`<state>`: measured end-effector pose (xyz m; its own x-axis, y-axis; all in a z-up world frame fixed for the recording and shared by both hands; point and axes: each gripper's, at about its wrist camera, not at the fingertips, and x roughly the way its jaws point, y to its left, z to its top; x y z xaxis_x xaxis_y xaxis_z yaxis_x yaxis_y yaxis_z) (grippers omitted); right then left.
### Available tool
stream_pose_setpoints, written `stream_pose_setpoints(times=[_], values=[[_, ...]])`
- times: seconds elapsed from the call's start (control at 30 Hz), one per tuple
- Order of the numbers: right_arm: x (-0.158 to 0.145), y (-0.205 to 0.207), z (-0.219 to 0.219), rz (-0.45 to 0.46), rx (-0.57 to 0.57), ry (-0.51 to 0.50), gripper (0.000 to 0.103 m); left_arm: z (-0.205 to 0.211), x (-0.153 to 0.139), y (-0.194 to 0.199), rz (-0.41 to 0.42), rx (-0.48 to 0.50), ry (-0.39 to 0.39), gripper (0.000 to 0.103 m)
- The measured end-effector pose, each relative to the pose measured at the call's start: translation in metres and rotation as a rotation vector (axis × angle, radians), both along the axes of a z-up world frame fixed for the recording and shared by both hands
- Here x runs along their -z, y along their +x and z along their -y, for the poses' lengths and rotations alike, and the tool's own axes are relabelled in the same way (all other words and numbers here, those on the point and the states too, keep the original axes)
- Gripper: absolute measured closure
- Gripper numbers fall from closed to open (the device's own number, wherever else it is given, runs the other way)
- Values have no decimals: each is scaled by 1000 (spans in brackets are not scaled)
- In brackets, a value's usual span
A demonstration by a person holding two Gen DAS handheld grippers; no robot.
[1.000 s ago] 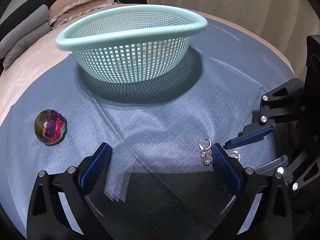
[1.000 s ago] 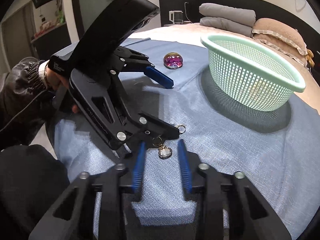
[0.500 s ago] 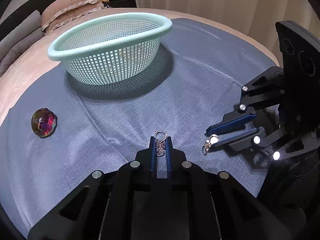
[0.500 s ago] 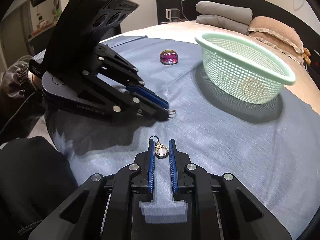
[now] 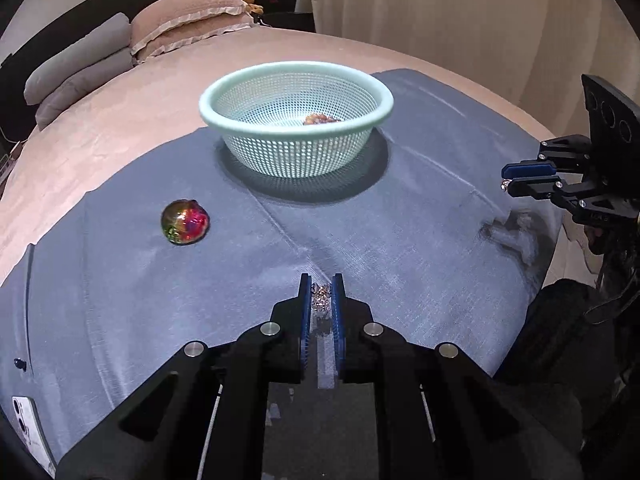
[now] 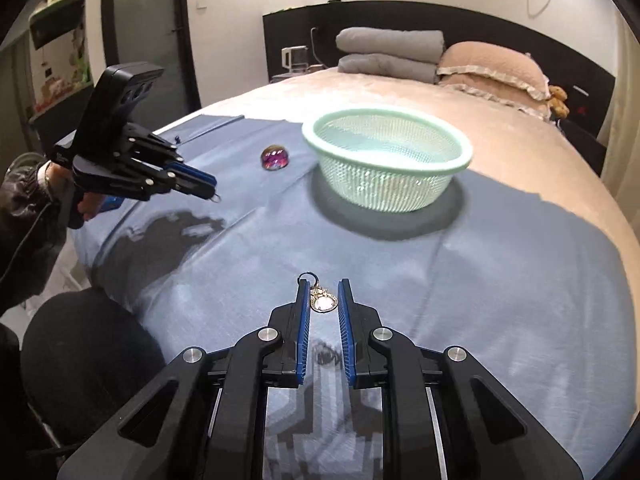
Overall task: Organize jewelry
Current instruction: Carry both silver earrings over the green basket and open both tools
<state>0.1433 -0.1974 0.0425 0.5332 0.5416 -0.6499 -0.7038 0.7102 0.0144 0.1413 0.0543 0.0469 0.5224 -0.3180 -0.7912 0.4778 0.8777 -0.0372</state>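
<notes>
Left earring: I have a small sparkly piece (image 5: 321,298) pinched between the blue pads of my left gripper (image 5: 321,294), right at the fingertips, held above the blue cloth (image 5: 400,240).
Right earring: a pale oval pendant on a ring (image 6: 322,300) sits between the pads of my right gripper (image 6: 323,296); its ring pokes out past the left fingertip.
Left gripper state: I read it as closed on the sparkly piece, jaws nearly together.
Right gripper state: clamped on the pendant, jaws narrow but a little wider than the left's.
Grippers to each other: from the right wrist view my left gripper (image 6: 214,196) hangs well off to the left and ahead; from the left wrist view my right gripper (image 5: 505,181) is far out to the right.
Basket: a mint green mesh basket (image 5: 224,96) stands ahead of both grippers, well apart from them, with something small and brownish (image 5: 320,119) lying inside.
Glass dome: a red and green glass dome (image 5: 185,222) rests on the cloth ahead and to the left of my left gripper.
Beyond: pillows (image 6: 492,66) and folded grey bedding (image 6: 390,54) lie far behind the basket.
</notes>
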Motion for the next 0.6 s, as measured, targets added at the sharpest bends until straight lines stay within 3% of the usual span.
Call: stream_pose_setpoints(times=[0.1, 0.6], values=[[-17, 1, 4, 33, -3, -5, 90, -10, -18, 5, 15, -27, -15, 93], [-107, 26, -7, 189, -48, 6, 90, 6, -96, 54, 108, -52, 99, 93]])
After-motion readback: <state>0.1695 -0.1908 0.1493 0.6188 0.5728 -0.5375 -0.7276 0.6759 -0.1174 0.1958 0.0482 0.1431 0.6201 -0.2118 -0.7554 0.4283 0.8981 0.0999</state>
